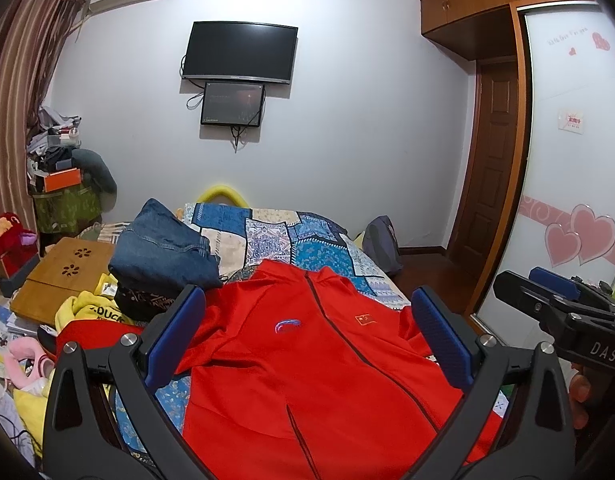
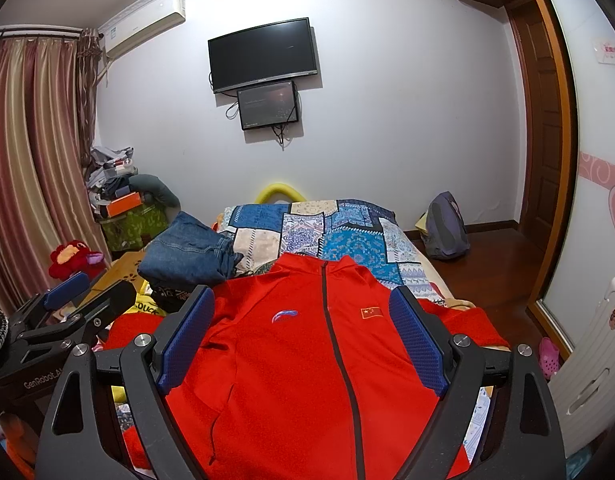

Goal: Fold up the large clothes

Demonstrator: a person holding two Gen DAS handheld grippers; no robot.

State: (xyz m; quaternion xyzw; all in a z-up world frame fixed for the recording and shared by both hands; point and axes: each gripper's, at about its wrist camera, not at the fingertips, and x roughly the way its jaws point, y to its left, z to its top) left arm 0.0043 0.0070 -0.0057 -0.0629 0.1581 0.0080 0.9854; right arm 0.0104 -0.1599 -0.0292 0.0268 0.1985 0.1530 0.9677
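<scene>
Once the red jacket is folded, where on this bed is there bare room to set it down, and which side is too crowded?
Free: the patchwork bedspread beyond the red jacket collar, bordered by the folded jeans and the bed's floor-side edge. Crowded: the curtain side, with jeans, yellow garment, wooden board and papers packed together. Left gripper and right gripper hover open.

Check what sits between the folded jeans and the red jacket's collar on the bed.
Only a strip of the patchwork bedspread separates the folded jeans from the red jacket collar. The right wrist view shows it best.
</scene>
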